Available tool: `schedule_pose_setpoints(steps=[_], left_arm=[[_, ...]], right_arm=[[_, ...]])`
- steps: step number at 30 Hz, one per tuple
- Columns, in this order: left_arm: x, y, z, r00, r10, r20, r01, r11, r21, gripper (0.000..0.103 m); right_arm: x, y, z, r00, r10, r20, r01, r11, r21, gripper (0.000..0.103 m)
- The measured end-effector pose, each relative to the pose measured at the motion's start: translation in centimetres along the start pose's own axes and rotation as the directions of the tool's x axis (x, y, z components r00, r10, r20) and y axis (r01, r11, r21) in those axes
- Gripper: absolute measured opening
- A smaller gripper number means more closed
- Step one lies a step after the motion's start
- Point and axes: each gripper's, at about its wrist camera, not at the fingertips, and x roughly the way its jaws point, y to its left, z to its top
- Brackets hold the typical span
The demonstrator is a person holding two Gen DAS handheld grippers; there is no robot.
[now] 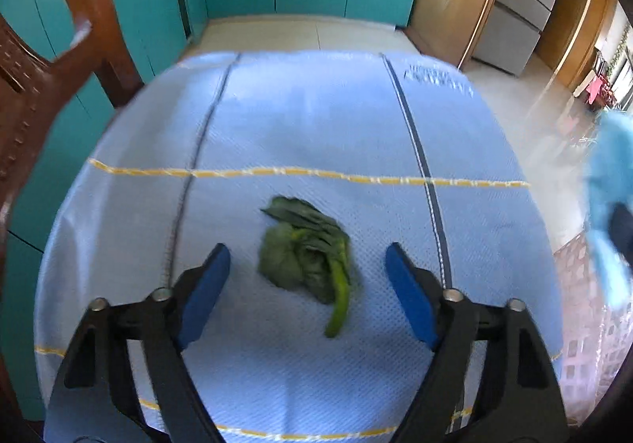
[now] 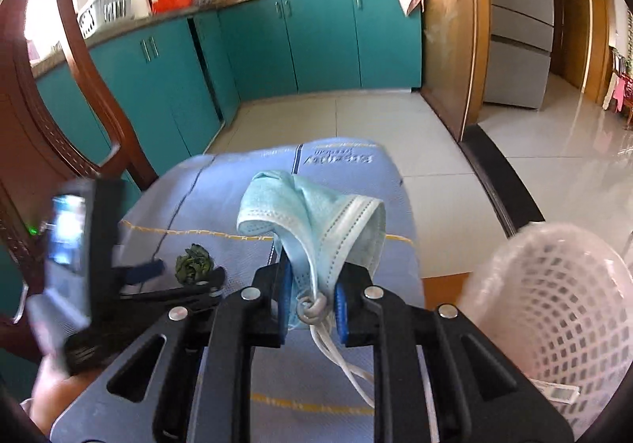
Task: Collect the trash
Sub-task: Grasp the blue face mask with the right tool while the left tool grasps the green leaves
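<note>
A wilted green vegetable leaf [image 1: 306,259] lies on the blue cloth [image 1: 316,118] that covers the table. My left gripper [image 1: 308,273] is open, its blue pads on either side of the leaf, just above it. In the right wrist view the leaf [image 2: 194,263] lies beside the left gripper [image 2: 154,271]. My right gripper [image 2: 312,300] is shut on a crumpled light-blue face mask [image 2: 316,221] and holds it above the cloth [image 2: 221,205]; the mask's white ear loops hang below. The mask shows blurred at the right edge of the left wrist view [image 1: 611,205].
A white mesh basket [image 2: 554,316] stands at the table's right edge, close to my right gripper. A brown wooden chair [image 2: 59,126] stands to the left. Teal kitchen cabinets [image 2: 296,43] and tiled floor [image 2: 356,118] lie beyond the table.
</note>
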Motion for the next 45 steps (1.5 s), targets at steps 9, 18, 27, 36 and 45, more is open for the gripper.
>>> schedule_pose_setpoints(steps=[9,18,27,36,45], left_arm=[[-4.1,0.5,-2.2,0.985,0.062,0.162,-0.058,0.998,-0.034,0.024],[-16.8,-1.9,-7.9,0.906,0.076,0.416,-0.082,0.997,-0.001,0.024],[-23.4,-3.9,-10.6,0.861,0.032,0.507,-0.079,0.994,0.071,0.024],[-25.2,-4.2,-12.0,0.842,0.023,0.539,-0.083,0.993,0.086,0.024],[-25.3,-3.2,-12.0,0.842,0.041,0.538,-0.088,0.994,0.062,0.024]], right_arm=[[-5.0,-0.2,-2.2,0.999,0.001,0.035,0.0,1.0,-0.026,0.019],[-10.6,-0.3,-3.5,0.992,-0.024,0.127,0.029,0.999,-0.045,0.019],[-15.3,0.2,-5.4,0.979,-0.024,0.201,0.032,0.999,-0.035,0.019],[-17.5,0.7,-6.3,0.974,-0.026,0.226,0.035,0.999,-0.04,0.019],[-17.6,1.3,-6.4,0.974,-0.009,0.227,0.022,0.998,-0.056,0.019]])
